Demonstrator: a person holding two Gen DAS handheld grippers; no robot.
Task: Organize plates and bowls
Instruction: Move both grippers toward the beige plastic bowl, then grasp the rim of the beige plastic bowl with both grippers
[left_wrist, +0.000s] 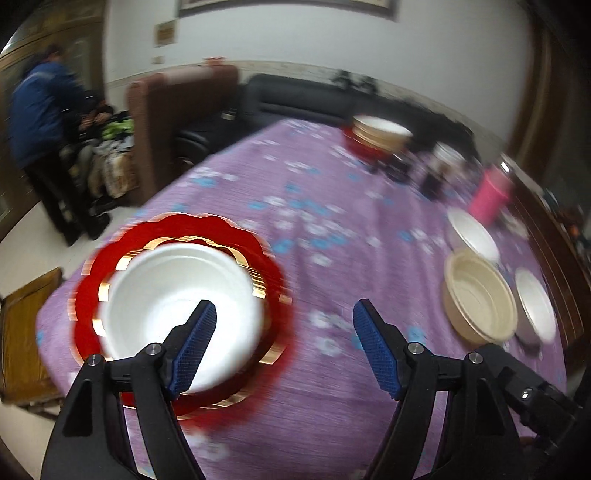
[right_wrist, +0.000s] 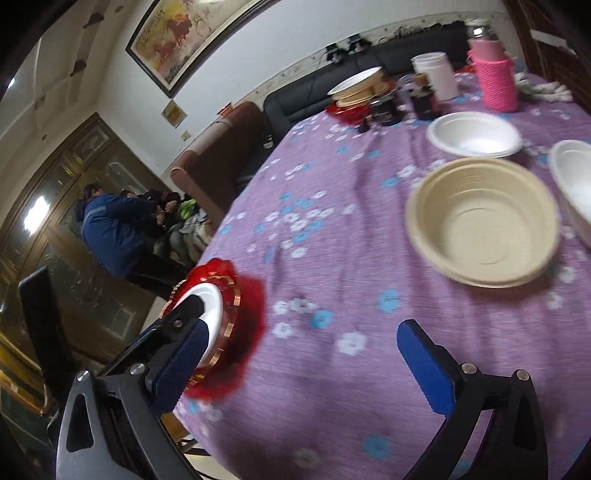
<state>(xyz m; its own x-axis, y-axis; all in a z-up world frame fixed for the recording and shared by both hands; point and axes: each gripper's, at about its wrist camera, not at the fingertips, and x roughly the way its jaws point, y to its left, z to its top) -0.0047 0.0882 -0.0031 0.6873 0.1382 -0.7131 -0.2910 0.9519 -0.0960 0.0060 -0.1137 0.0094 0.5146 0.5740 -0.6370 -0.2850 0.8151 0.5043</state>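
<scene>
A white bowl (left_wrist: 177, 299) rests on a red scalloped plate (left_wrist: 173, 229) with a gold rim, near the table's left edge. My left gripper (left_wrist: 284, 314) hangs open above the purple cloth just right of that bowl, nothing between its blue pads. A beige bowl (left_wrist: 480, 295) and two white bowls (left_wrist: 472, 234) (left_wrist: 535, 302) lie at the right. In the right wrist view my right gripper (right_wrist: 303, 332) is open and empty over the cloth, with the red plate (right_wrist: 243, 314) to its left and the beige bowl (right_wrist: 480, 221) ahead to the right.
A stack of bowls on a red plate (right_wrist: 354, 92) stands at the far side, beside dark jars (right_wrist: 424, 98), a white cup (right_wrist: 436, 74) and a pink flask (right_wrist: 493, 77). A person in blue (right_wrist: 107, 229) bends beyond the table's left edge, near a brown chair (left_wrist: 177, 122).
</scene>
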